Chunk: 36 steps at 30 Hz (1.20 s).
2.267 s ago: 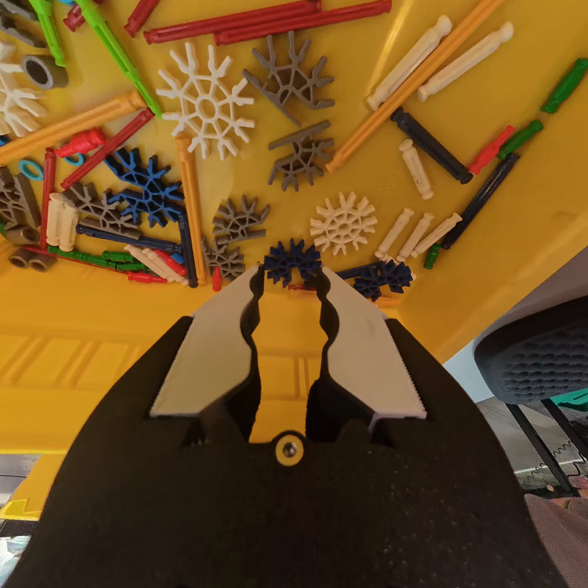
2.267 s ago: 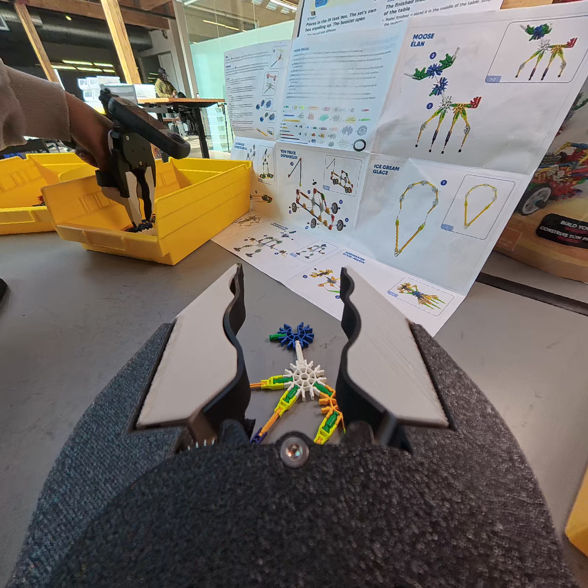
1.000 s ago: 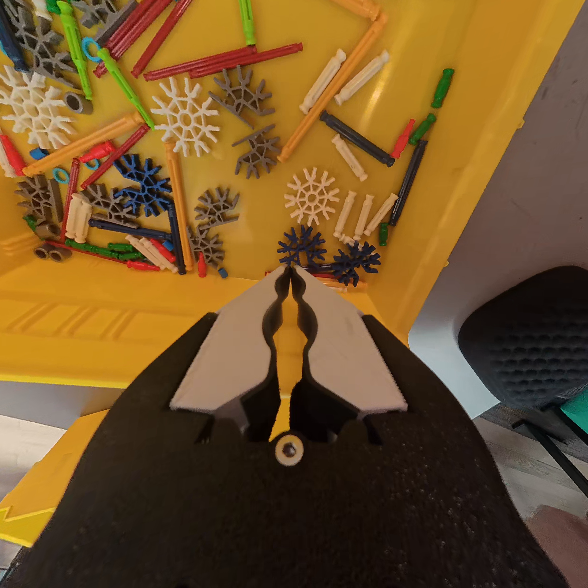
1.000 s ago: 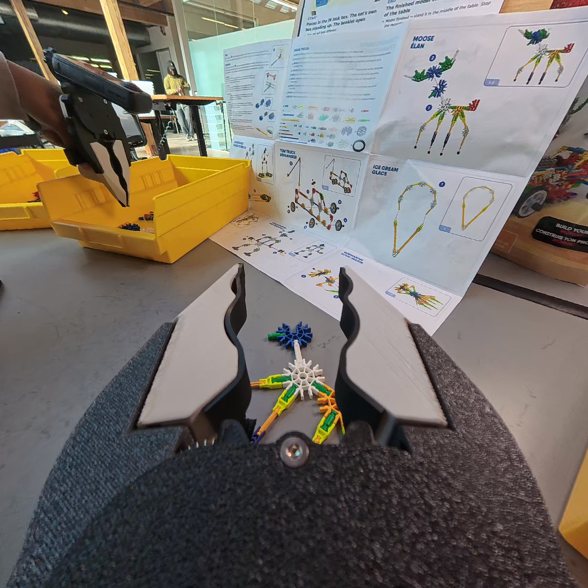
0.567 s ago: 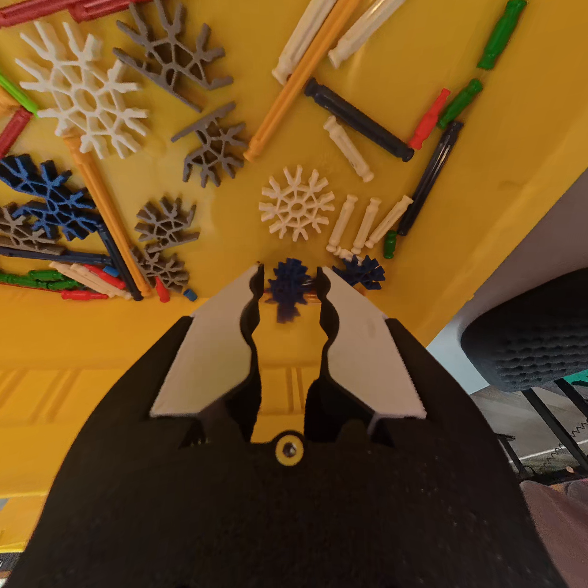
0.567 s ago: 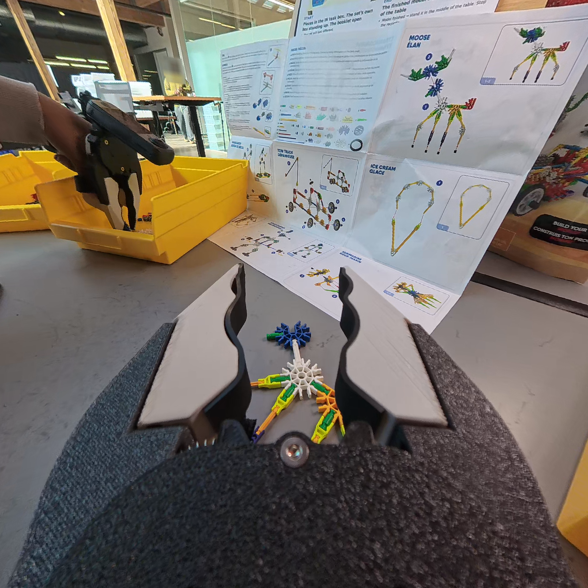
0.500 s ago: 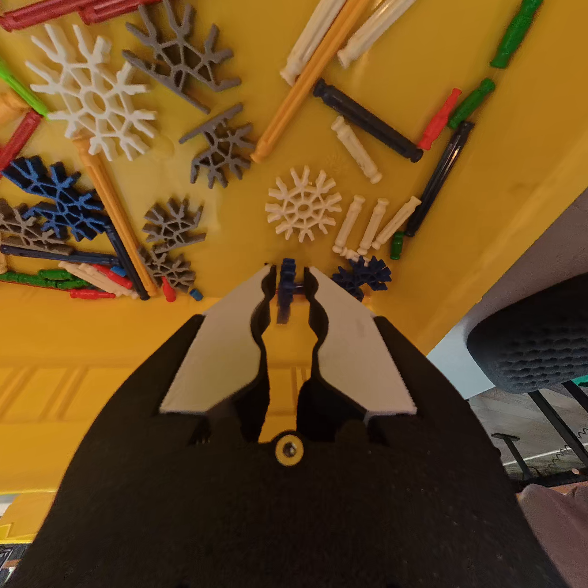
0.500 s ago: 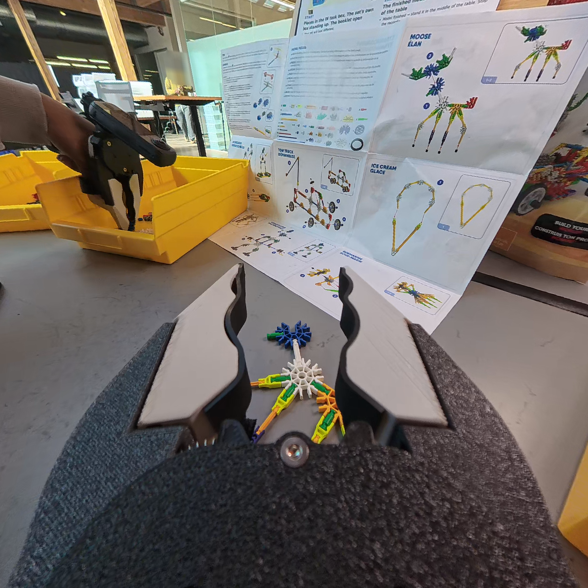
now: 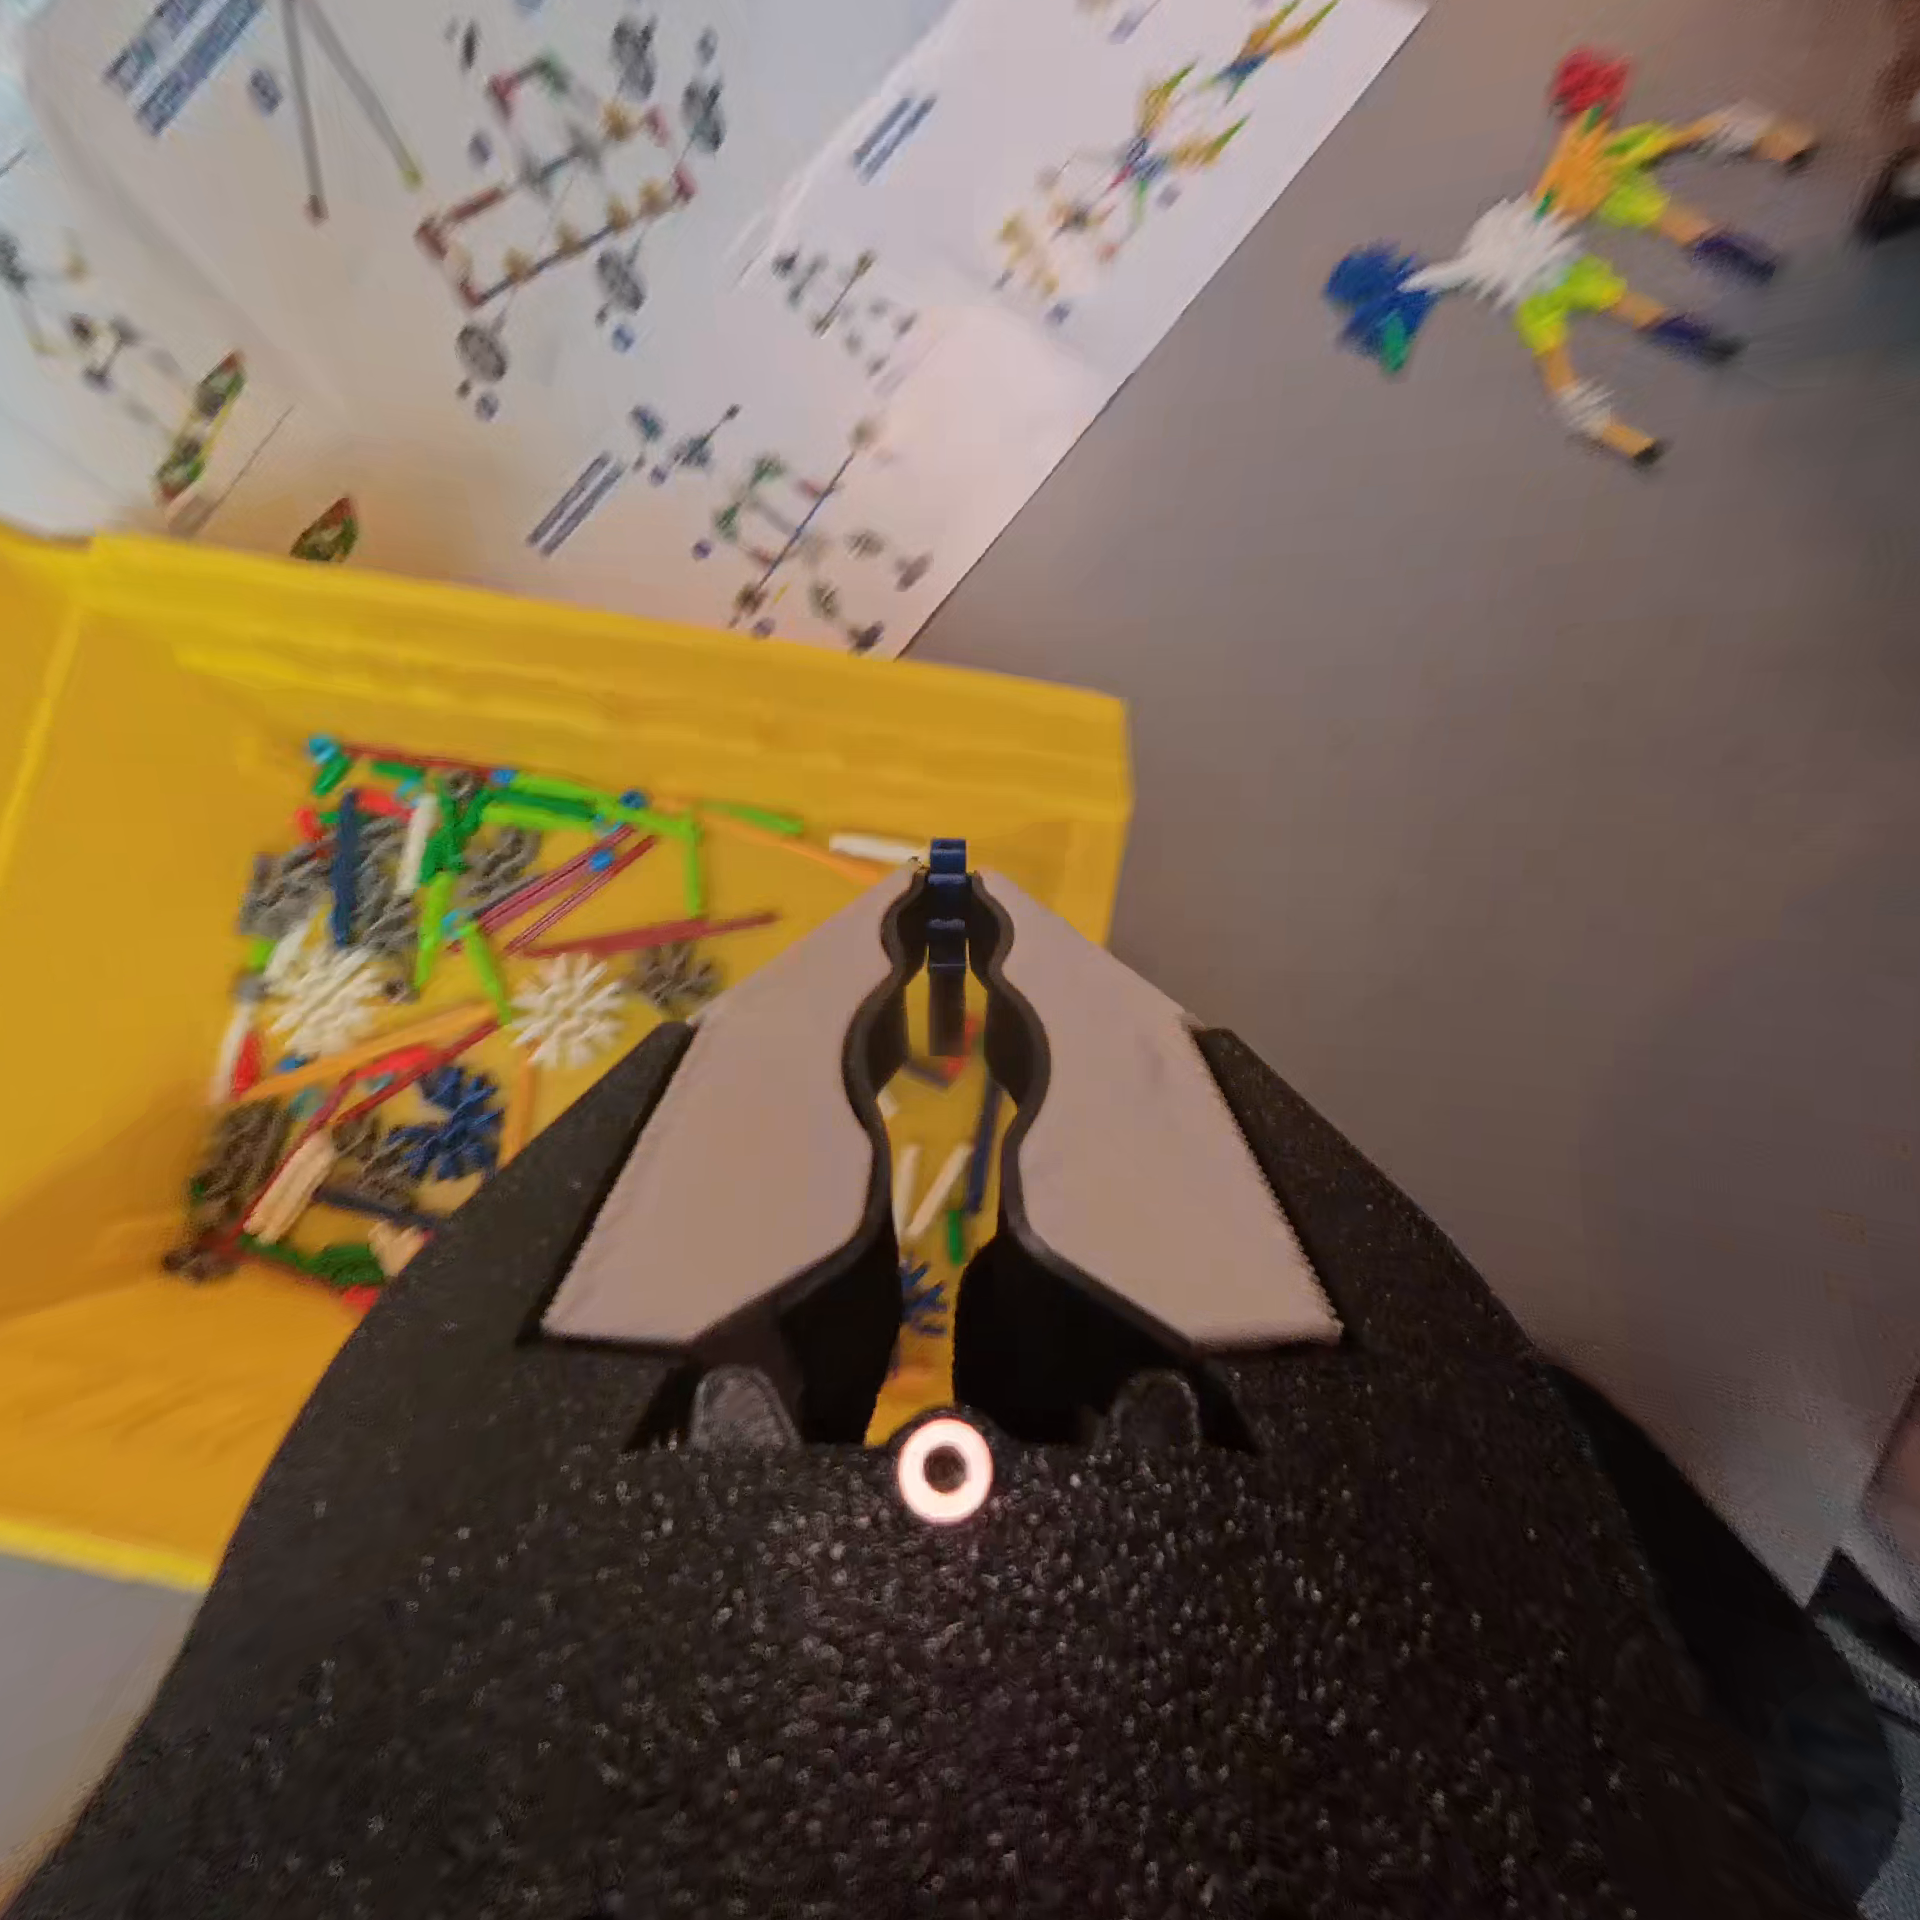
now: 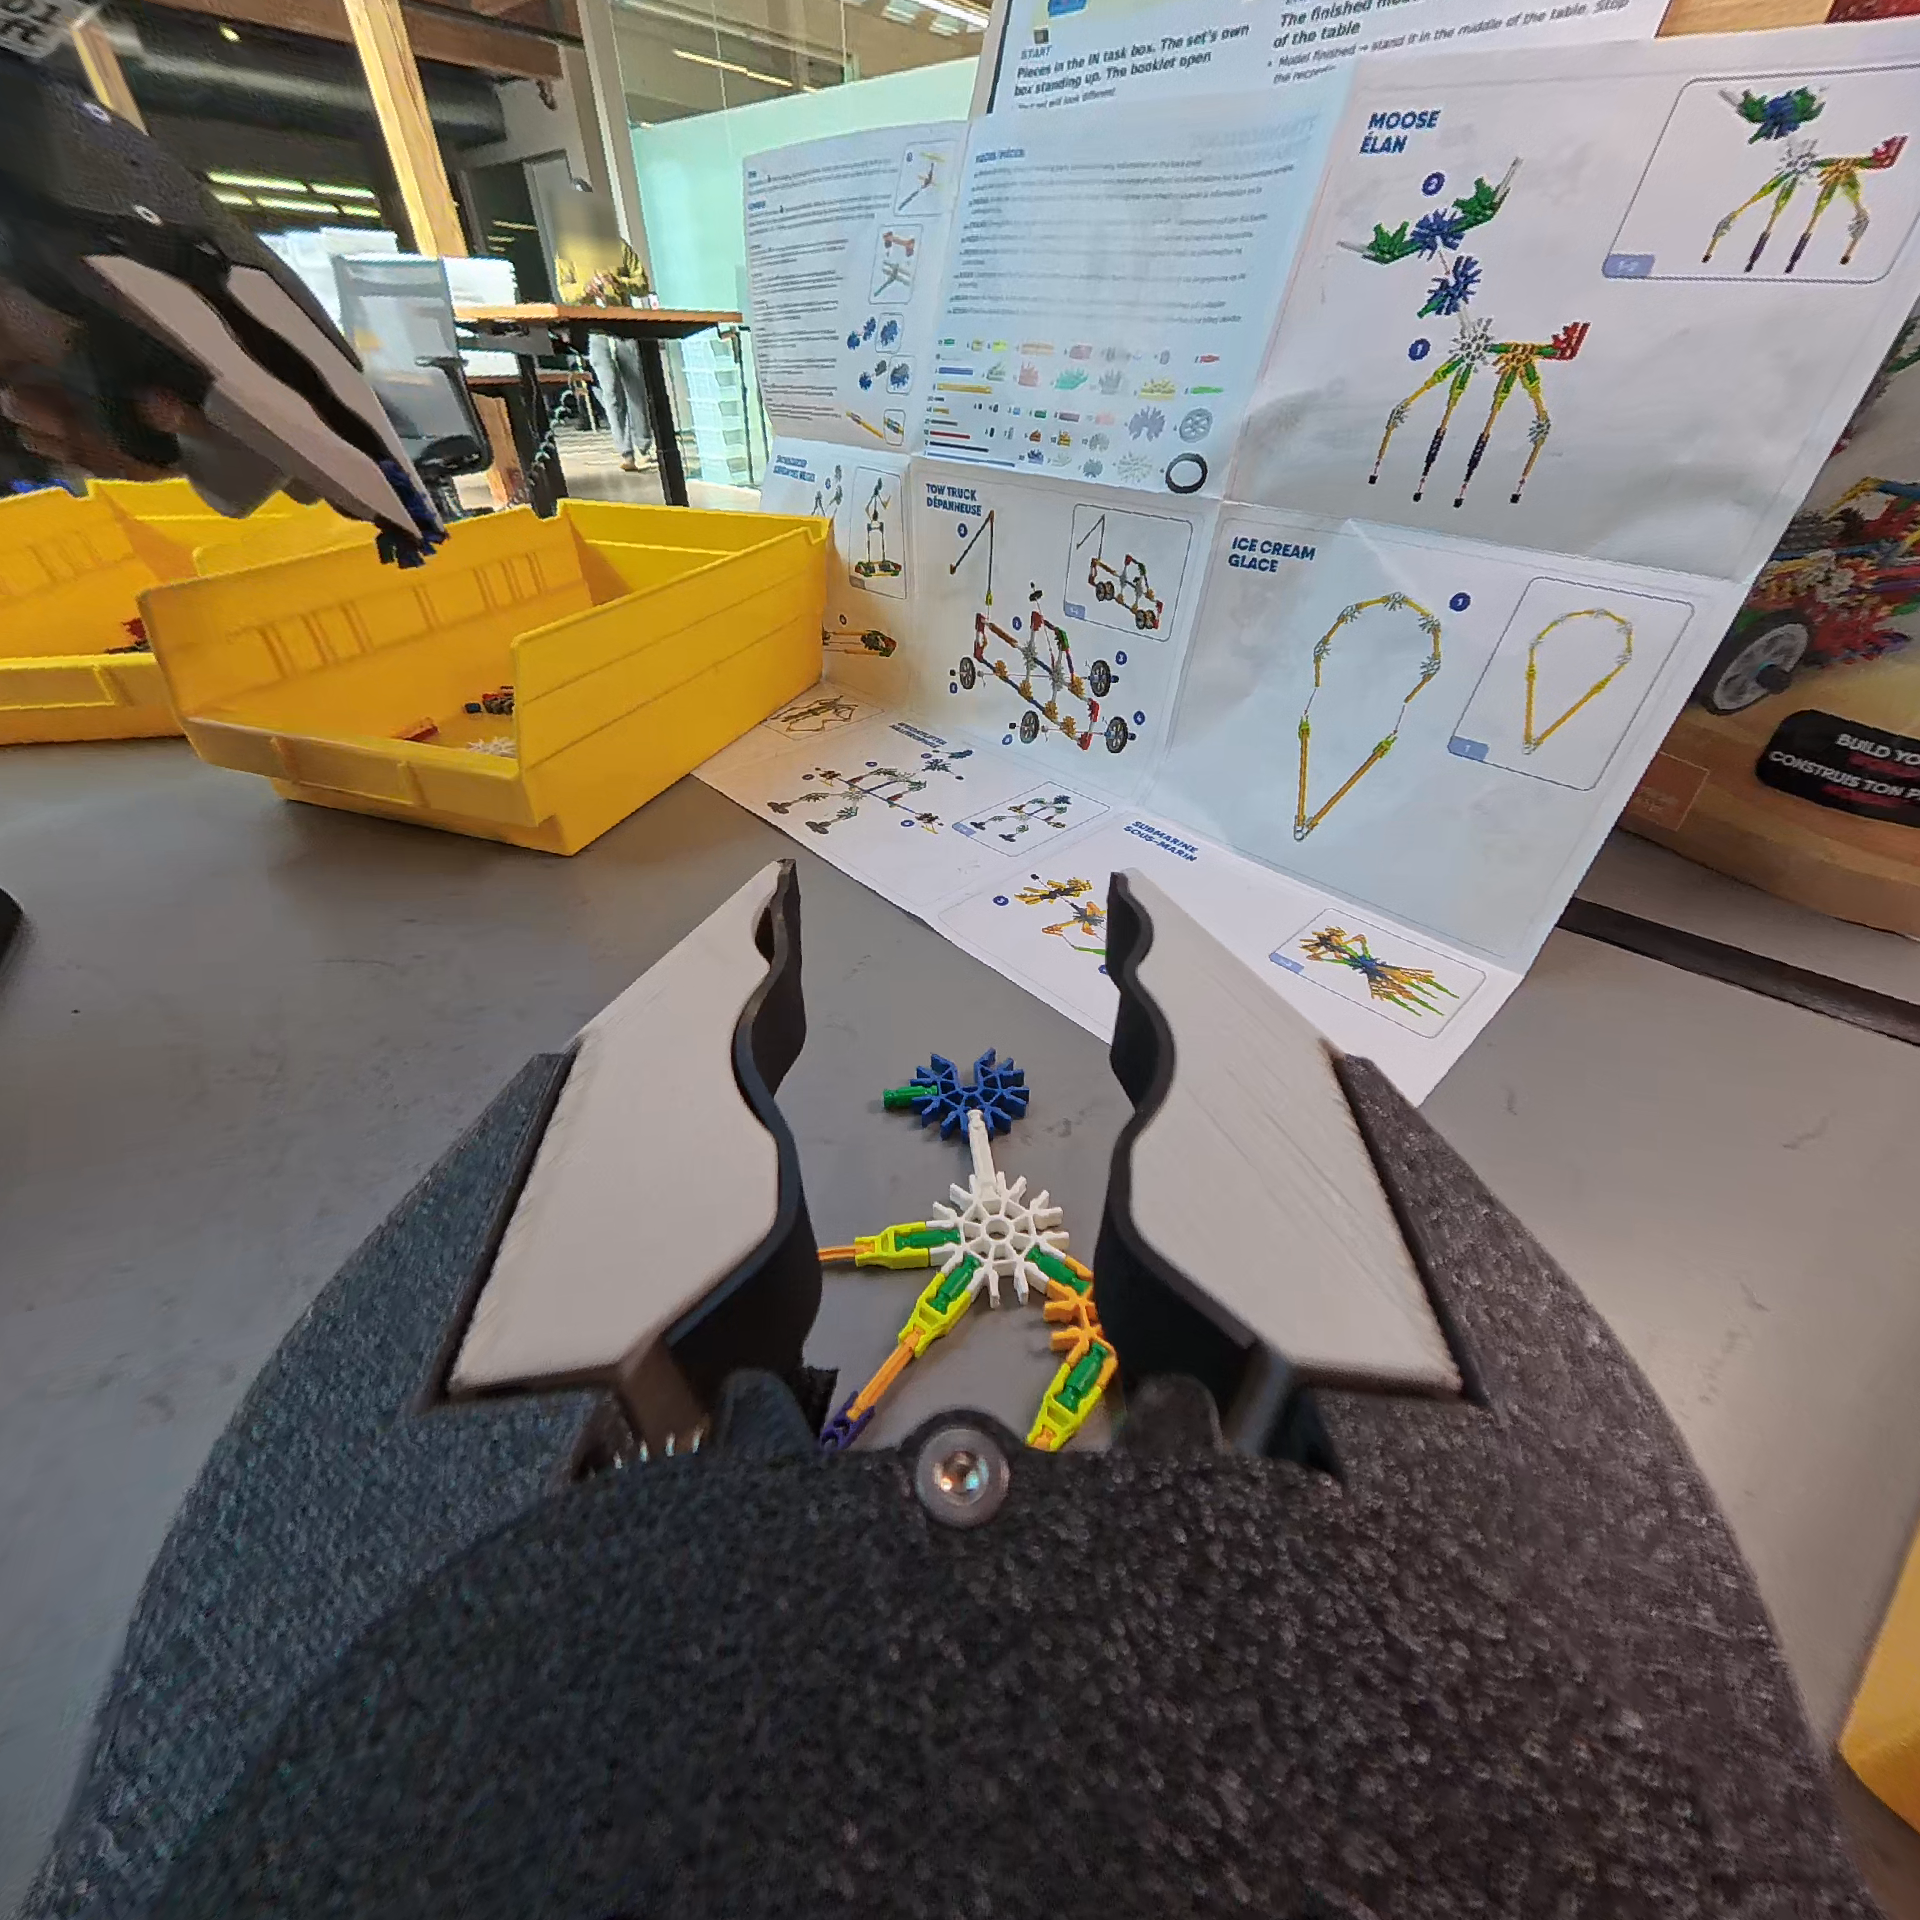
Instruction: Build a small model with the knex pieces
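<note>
One blue connector (image 9: 948,940) is clamped edge-on at the left gripper (image 9: 945,883) tips, above the yellow bin (image 9: 644,686). One model (image 10: 982,1236) is framed between the right gripper (image 10: 954,914) fingers, spread apart.

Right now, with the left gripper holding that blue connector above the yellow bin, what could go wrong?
1. The left gripper pinches the blue connector edge-on at its tips only; it might twist or slip out.
2. If dropped, it may miss the yellow bin and hit the grey table.
</note>
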Each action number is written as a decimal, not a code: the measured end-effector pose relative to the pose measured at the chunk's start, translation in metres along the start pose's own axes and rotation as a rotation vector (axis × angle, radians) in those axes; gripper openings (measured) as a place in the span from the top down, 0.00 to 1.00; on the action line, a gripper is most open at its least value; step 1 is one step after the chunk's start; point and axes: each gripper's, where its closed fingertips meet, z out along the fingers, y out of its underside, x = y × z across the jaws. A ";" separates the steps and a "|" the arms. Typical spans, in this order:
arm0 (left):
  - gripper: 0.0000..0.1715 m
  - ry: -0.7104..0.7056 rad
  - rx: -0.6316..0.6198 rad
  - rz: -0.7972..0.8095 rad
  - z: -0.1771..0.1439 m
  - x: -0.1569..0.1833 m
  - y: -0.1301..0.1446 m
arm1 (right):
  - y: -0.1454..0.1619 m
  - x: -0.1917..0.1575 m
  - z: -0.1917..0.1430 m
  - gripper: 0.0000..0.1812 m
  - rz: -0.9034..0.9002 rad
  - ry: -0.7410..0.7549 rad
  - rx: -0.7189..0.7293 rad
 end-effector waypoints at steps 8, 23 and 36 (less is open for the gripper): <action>0.97 0.365 0.319 -0.120 0.113 0.167 -0.013 | -0.005 -0.035 -0.001 0.67 -0.172 -0.107 0.041; 0.97 0.561 0.359 -0.378 0.118 0.194 -0.021 | 0.035 -0.123 -0.003 0.74 -0.578 -0.406 -0.079; 0.97 0.728 0.459 -0.510 0.107 0.212 -0.044 | 0.043 -0.152 0.006 0.81 -0.652 -0.425 -0.101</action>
